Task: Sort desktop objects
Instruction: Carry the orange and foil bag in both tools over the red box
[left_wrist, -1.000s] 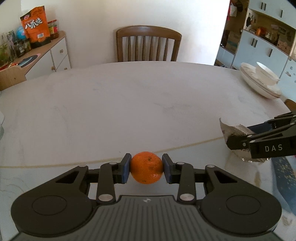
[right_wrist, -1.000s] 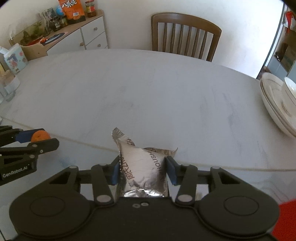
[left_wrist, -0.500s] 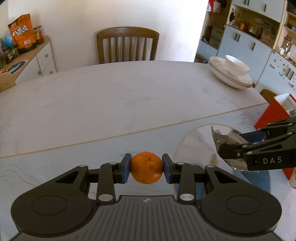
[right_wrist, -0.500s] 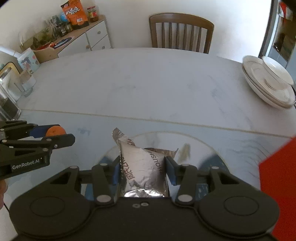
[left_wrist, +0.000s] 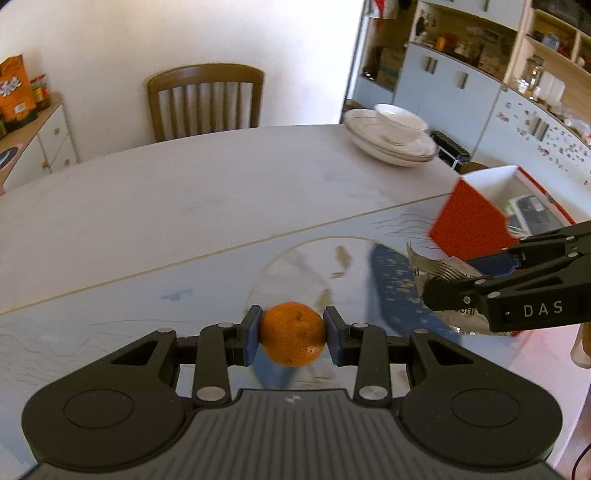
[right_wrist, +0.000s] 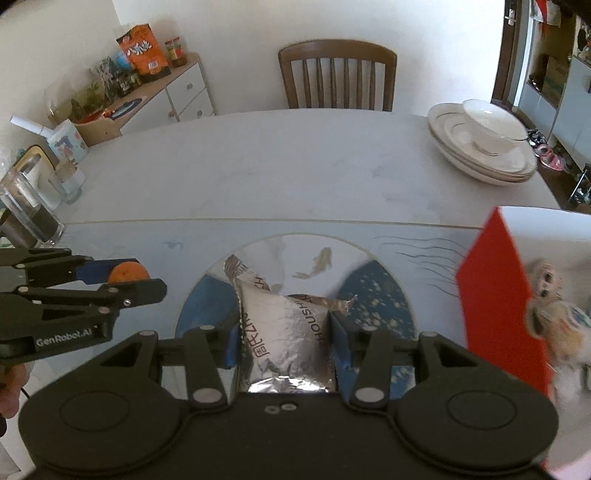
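My left gripper (left_wrist: 292, 338) is shut on an orange mandarin (left_wrist: 292, 338) and holds it above the blue patterned mat (left_wrist: 395, 295). It also shows at the left of the right wrist view (right_wrist: 122, 278). My right gripper (right_wrist: 284, 341) is shut on a silver foil packet (right_wrist: 284, 332), held above the mat's round fish picture (right_wrist: 317, 258). The packet also shows in the left wrist view (left_wrist: 439, 273). A red box (left_wrist: 469, 225) with a white inside stands at the right, close to the right gripper; a plush toy (right_wrist: 554, 306) lies in it.
A stack of white plates with a bowl (right_wrist: 484, 144) sits at the far right of the marble table (right_wrist: 277, 158). A glass (right_wrist: 29, 206) and a cup (right_wrist: 68, 181) stand at the left edge. A wooden chair (right_wrist: 336, 74) is behind the table.
Both grippers have moved back and to the right with their loads. The red box and the round fish picture have come closer into view.
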